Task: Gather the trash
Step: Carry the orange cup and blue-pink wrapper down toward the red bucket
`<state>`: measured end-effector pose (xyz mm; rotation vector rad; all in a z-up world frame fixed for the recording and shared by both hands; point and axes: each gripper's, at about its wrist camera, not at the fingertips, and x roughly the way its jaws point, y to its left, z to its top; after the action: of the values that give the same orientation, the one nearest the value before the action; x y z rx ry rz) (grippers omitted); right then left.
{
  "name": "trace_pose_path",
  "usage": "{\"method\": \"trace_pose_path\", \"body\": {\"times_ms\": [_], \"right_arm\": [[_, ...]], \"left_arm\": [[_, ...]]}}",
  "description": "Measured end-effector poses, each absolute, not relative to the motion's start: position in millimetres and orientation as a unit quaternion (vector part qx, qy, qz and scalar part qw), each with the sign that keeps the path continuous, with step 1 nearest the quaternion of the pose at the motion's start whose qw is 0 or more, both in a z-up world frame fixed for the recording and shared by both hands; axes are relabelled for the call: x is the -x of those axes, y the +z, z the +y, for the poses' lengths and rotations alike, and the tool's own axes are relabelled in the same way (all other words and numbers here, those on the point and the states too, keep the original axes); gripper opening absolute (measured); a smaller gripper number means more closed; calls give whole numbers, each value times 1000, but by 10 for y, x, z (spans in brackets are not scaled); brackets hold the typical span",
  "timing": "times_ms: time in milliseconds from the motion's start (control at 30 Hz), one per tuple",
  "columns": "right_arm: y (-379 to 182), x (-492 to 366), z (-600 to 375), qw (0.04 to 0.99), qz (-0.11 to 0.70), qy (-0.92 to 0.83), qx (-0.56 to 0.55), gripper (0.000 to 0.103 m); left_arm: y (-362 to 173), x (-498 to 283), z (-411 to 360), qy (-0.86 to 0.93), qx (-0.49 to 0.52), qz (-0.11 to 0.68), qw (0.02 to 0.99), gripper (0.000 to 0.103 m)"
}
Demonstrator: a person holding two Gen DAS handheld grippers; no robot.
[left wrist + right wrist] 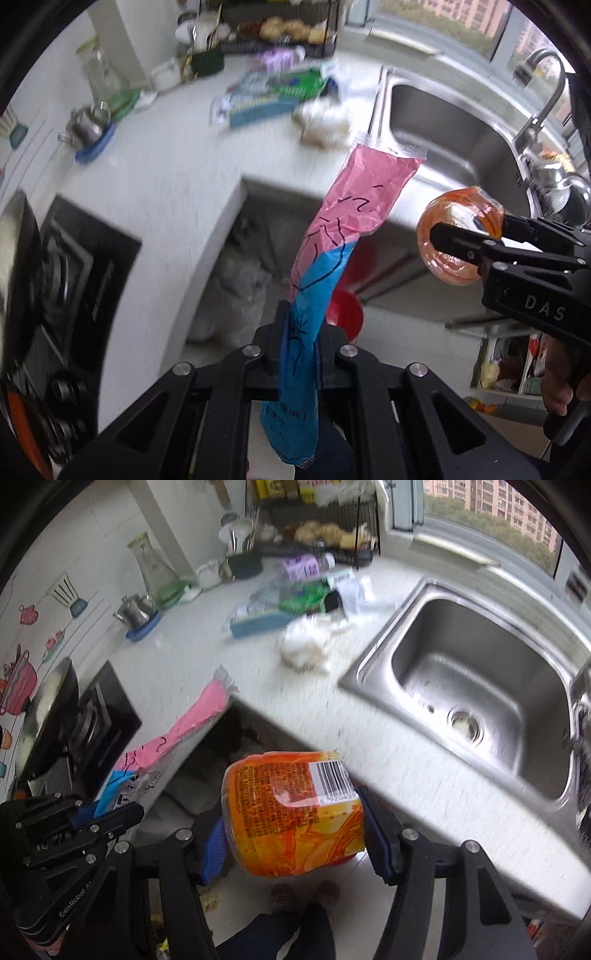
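Note:
My left gripper [299, 332] is shut on a long pink and blue plastic wrapper [343, 221], held upright in front of the counter edge; the wrapper also shows in the right wrist view [177, 734]. My right gripper [291, 827] is shut on an orange cup-shaped noodle package [291, 808] with a barcode, held over the floor by the counter; the package also shows in the left wrist view [458, 236]. A crumpled white tissue wad [310, 646] lies on the white counter [192, 653] beside the sink. A red bin [343, 314] stands on the floor below the wrapper.
A steel sink [476, 686] with a faucet [543, 96] is on the right. Packets and a blue box [262, 622] lie at the back of the counter, before a rack [317, 524]. A stove with a pan [51, 709] is on the left. A kettle [135, 611] stands near the wall.

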<state>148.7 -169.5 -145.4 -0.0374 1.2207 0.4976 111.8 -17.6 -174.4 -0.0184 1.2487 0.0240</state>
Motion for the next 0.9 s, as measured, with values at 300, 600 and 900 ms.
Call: {"method": "trace_pose_path", "body": {"times_ms": [300, 600, 900], "right_arm": [[-2157, -1043, -1581, 770, 598, 222, 25, 60], [-3285, -901, -1568, 759, 625, 180, 22, 60], [-4720, -1028, -1589, 742, 652, 154, 17, 60]], "left_arm": [[-2577, -809, -155, -7, 29, 641, 767, 9], [-3842, -921, -247, -33, 18, 666, 745, 9], [-5361, -1117, -295, -47, 27, 701, 711, 9]]}}
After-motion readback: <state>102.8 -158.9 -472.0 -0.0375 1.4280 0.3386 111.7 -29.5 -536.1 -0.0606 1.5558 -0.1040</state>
